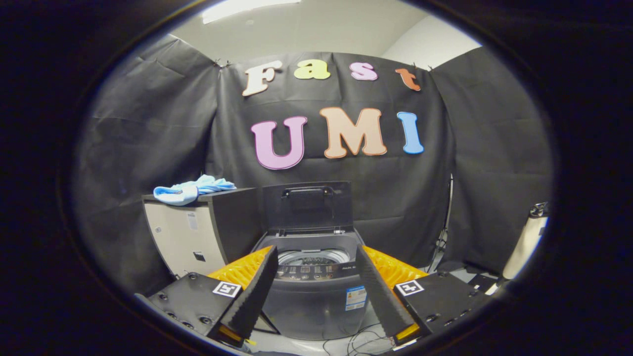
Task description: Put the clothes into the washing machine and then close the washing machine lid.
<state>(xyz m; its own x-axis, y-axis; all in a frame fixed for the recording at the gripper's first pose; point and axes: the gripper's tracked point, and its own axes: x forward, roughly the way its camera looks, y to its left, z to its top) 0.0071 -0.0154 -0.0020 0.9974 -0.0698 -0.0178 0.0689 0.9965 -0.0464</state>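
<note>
A small dark top-loading washing machine (311, 296) stands straight ahead, beyond my fingers. Its lid (306, 205) is raised upright behind the drum (310, 257), which lies uncovered. A light blue cloth (190, 190) lies bunched on top of a box-like cabinet (198, 232) to the left of the machine, higher than the lid's hinge. My gripper (315, 254) is open, with nothing between its fingers; the machine's top shows through the gap. The cloth is up and to the left, well beyond the left finger (254, 289).
Black cloth walls close the booth behind and on both sides. A pale cylinder with a dark top (526, 242) stands at the far right. Cables (363, 341) lie on the floor in front of the machine, and a thin stand (447, 222) rises by the right wall.
</note>
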